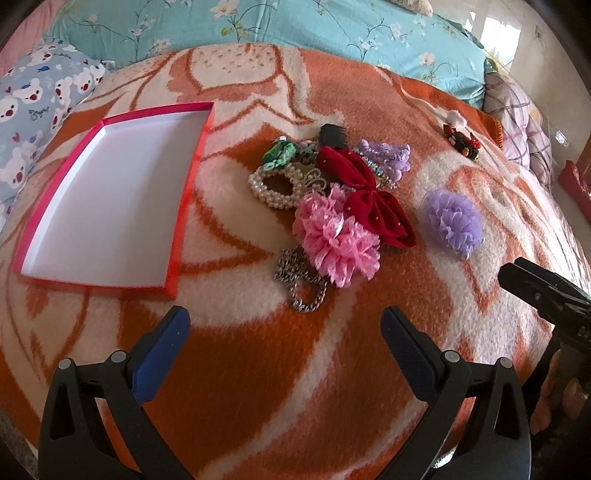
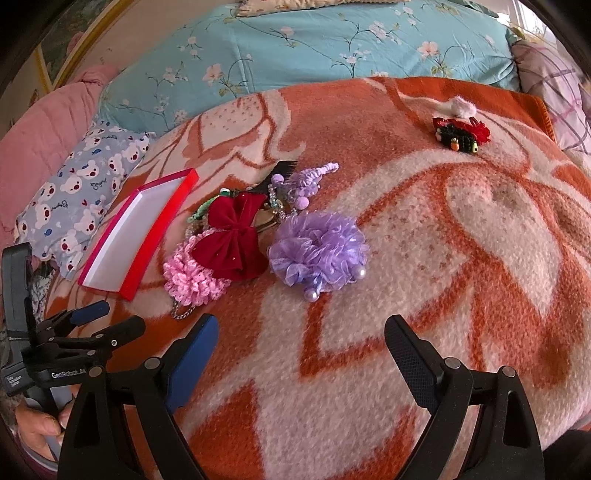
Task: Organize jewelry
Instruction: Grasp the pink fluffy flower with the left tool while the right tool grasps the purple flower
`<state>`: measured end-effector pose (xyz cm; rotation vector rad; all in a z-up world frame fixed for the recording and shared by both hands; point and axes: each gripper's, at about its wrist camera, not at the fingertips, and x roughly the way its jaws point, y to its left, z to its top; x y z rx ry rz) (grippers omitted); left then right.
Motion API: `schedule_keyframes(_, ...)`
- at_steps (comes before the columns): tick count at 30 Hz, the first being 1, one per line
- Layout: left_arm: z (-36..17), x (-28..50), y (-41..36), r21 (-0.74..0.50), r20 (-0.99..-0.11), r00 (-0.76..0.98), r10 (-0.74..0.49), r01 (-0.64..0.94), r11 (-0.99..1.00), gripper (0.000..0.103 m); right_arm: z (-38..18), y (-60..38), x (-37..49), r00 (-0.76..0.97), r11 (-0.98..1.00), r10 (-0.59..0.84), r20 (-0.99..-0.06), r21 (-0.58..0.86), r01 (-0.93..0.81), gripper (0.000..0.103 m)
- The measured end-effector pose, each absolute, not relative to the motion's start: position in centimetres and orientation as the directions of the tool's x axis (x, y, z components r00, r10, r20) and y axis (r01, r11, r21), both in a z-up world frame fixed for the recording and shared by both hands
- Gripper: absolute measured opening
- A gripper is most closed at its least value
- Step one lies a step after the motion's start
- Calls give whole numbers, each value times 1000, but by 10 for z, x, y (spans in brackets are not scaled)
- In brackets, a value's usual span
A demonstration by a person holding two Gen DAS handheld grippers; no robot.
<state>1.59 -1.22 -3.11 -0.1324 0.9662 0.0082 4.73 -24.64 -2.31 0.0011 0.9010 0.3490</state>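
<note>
A shallow red box (image 1: pixel 184 192) (image 2: pixel 155 236) with a white inside lies empty on the orange blanket, left of a heap of accessories. The heap holds a red velvet bow (image 1: pixel 364 192) (image 2: pixel 232 236), a pink frilly scrunchie (image 1: pixel 336 240) (image 2: pixel 192 277), a pearl bracelet (image 1: pixel 273 192), a silver chain (image 1: pixel 301 284) (image 2: pixel 181 312), a green piece (image 1: pixel 279 153) and a purple beaded band (image 1: pixel 388 155) (image 2: pixel 306 177). A lilac scrunchie (image 1: pixel 452 219) (image 2: pixel 317 251) lies apart to the right. My left gripper (image 1: pixel 284 325) is open, just short of the chain. My right gripper (image 2: pixel 299 332) is open, near the lilac scrunchie.
A small black-and-red clip (image 1: pixel 461 142) (image 2: pixel 461 134) lies alone at the far right of the blanket, beside a white tuft (image 2: pixel 461 105). A bear-print pillow (image 1: pixel 33 103) (image 2: pixel 81 195) and a turquoise floral quilt (image 1: pixel 258 26) (image 2: pixel 314 44) border the blanket. A hand (image 2: pixel 37 424) holds the left gripper.
</note>
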Motion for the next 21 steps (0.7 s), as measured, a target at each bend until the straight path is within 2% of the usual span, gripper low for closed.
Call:
schedule_keyframes(9,-29,50,-13,-126,-805,586,-89,-23,992,102,-24,-244,77,582,946,290,-760,135,-295,92)
schedule_keyframes(12,-36,61,-14,-128,-814,572,-104,-2,992,89,-28,-242,89,572,948,283,-770,133,-289,89)
schedule_keyframes(14,-42,69,-16,-138,-824,554,-122,12,990,76,-31,-241,97,565,948,282,-775,135,-288,81)
schedule_keyframes(16,-50,76,-19,-159,-833,533,-151,32,987,69,-34,-238,104,558,951,268,-785,124,-283,79)
schedule_keyframes(18,-54,80,-22,-183,-835,519,-182,49,982,57,-37,-238,109,555,952,260,-790,115,-282,69)
schedule_keyframes(20,-56,83,-22,-221,-832,508,-224,68,973,24,-41,-237,115,544,953,256,-799,116,-279,46)
schedule_keyframes(21,-56,83,-21,-235,-829,505,-239,73,969,19,-43,-238,118,539,953,259,-801,121,-278,39)
